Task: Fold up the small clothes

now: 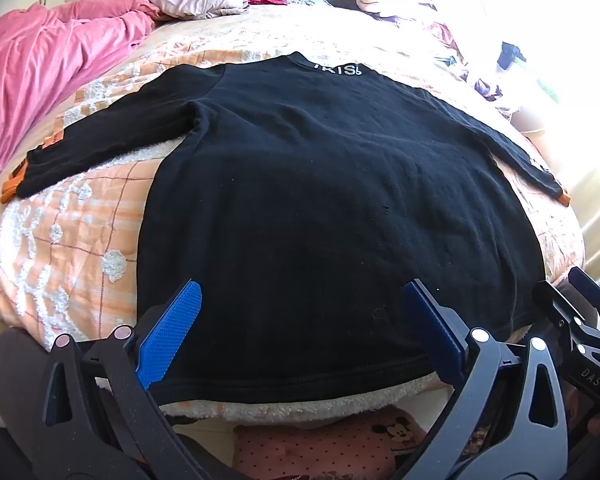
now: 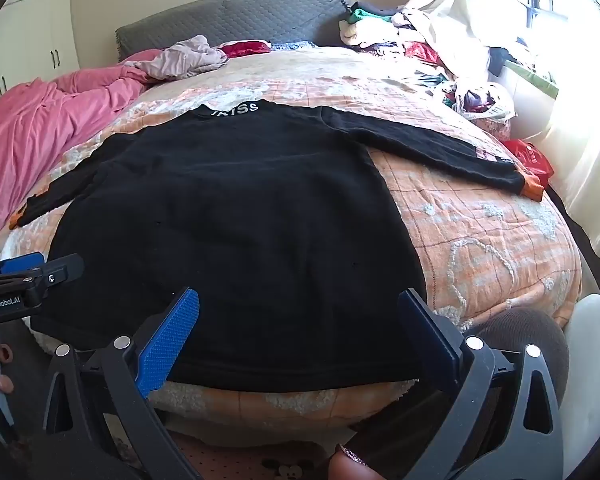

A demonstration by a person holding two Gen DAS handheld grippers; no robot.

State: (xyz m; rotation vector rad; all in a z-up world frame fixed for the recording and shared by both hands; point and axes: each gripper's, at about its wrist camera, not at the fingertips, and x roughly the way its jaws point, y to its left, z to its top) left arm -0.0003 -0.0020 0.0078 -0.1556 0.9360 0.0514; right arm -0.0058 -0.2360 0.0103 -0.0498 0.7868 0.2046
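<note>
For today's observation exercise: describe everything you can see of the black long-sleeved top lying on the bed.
The black top lies flat and unfolded on the orange checked quilt, hem nearest the cameras, collar farthest. It looks like soft, matte knit. White letters run along the collar, both sleeves spread out sideways and end in orange cuffs, and a small patch shows near each cuff. Nothing grips it: both claws hang open above the hem.

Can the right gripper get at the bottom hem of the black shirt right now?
Probably yes. The right gripper hangs open just above the hem of the black shirt, which lies flat on the bed, with nothing between them.
</note>
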